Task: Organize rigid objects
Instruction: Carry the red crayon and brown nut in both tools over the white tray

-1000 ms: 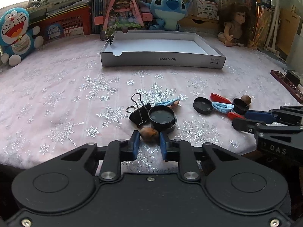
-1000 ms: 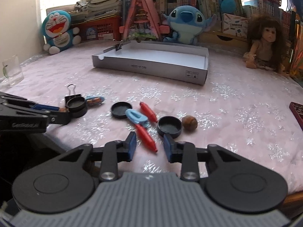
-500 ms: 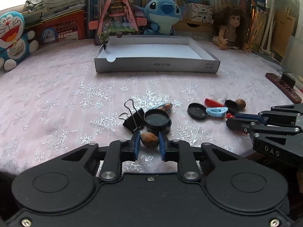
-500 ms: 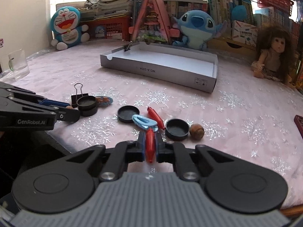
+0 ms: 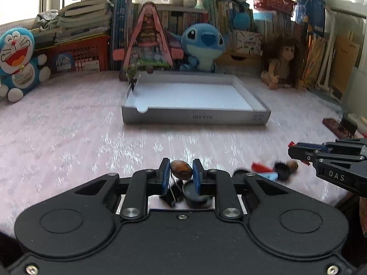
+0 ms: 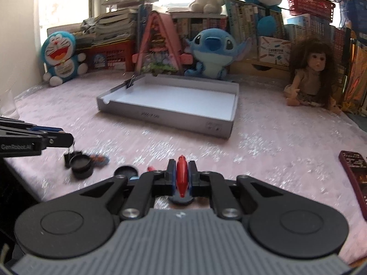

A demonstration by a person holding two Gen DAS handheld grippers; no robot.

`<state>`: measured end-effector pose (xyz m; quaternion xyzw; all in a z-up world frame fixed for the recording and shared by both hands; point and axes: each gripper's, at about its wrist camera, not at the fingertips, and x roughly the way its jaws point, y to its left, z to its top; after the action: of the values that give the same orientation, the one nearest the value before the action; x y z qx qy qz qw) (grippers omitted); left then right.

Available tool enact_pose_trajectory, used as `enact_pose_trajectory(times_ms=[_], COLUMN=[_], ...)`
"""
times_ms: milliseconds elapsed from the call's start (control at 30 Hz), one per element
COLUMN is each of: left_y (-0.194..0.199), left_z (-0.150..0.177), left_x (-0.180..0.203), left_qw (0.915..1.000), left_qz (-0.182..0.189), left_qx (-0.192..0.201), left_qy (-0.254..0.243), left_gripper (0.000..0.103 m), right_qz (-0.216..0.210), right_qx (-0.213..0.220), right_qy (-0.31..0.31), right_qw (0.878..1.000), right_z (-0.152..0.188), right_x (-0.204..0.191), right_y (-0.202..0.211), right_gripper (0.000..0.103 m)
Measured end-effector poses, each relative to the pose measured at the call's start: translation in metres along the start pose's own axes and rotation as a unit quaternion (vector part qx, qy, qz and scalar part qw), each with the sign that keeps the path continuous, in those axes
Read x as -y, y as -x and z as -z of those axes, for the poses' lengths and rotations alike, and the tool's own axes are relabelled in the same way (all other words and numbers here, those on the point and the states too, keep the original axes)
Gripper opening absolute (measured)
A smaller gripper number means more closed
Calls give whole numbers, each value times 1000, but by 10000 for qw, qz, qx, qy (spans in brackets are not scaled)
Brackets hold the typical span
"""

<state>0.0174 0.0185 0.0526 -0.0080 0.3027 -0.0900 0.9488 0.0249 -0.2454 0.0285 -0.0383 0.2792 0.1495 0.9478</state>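
Observation:
My left gripper is shut on a brown nut and holds it above the pink cloth. My right gripper is shut on a red clip, also lifted. A white shallow box lies ahead at mid-table; it also shows in the right wrist view. On the cloth lie a black binder clip and black round case, a black lid, and a second red clip, blue clip, lid and nut. The right gripper also shows in the left wrist view.
Plush toys, a doll, books and red baskets line the back edge. A dark red flat object lies at the right. A binder clip sits on the box's far left corner.
Both grippers have lifted from the cloth with their objects and moved forward toward the box. The right gripper closed on the red clip a second ago.

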Motion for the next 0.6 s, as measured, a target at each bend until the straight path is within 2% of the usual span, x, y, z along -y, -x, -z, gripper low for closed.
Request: enact_pose_trajectory(times_ms=[267,600], left_y=[-9,-53], left_z=[-35,-87], left_x=[-6,-20], left_qw=[9997,9991], left_qz=[62,183], left_qx=[219,113], left_qy=[64,378], left_gripper=[19,19], right_qz=[89,-28], right_qx=[3,-199], right_qy=[-423,-683], right_qw=[9991,9975], right_z=[-27,-65], right_x=[23,42], right_y=[-12,-45], right_gripper=[13,13])
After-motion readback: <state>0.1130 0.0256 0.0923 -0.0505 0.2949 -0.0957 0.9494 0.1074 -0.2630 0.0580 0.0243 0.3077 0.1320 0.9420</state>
